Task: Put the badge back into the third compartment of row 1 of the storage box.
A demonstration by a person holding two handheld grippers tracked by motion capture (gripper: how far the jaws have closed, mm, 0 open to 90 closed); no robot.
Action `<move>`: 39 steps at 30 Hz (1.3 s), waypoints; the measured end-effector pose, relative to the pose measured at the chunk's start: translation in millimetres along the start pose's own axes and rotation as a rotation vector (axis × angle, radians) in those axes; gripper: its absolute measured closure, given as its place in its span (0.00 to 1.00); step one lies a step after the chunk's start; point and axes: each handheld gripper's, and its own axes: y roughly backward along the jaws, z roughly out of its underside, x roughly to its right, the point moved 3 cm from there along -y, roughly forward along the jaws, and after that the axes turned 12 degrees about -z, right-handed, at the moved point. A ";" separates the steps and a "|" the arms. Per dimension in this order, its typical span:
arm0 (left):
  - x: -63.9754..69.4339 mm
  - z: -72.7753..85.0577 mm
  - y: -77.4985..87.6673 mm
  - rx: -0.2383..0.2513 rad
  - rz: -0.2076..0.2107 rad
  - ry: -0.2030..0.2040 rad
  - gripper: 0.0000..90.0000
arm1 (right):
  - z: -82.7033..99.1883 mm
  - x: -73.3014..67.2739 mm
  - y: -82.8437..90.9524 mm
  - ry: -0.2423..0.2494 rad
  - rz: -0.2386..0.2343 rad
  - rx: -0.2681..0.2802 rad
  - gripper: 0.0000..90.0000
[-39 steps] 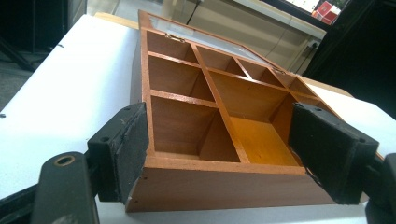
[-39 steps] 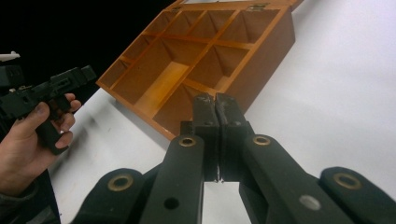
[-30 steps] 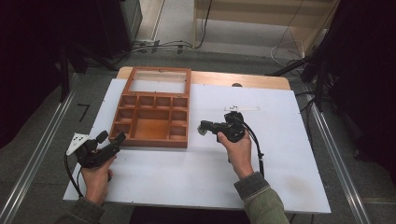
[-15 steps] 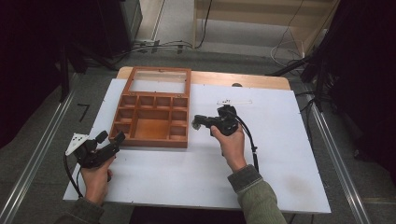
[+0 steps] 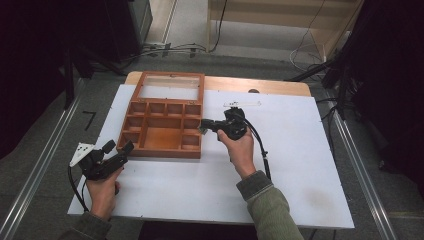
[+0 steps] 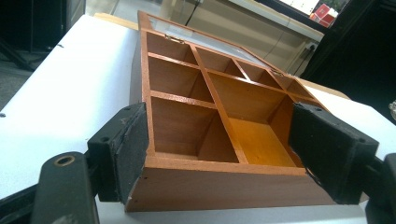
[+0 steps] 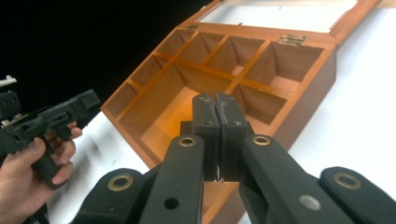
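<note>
right gripper (image 5: 204,126) slid left to wooden box (image 5: 165,137) right wall, jaws clenched empty. left gripper (image 5: 119,148) jaws released near its front-left corner. box open toward tabletop's back-left; nothing gripped yet.

White tabletop (image 5: 300,165) over a wooden board (image 5: 270,85), on grey floor (image 5: 60,130). Metal rails (image 5: 35,170) along both sides. Pale wooden shelving (image 5: 280,15) behind, with cables (image 5: 165,49) trailing across the floor. Black drapes (image 5: 30,65) left and right, dim overall.

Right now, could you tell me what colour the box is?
Reddish-brown wood box; clearest in the left gripper view.
</note>
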 end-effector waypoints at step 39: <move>0.6 0.0 0.0 0.001 0.009 0.004 0.23 | -31.6 10.8 -63.7 -0.013 -0.017 -0.007 0.96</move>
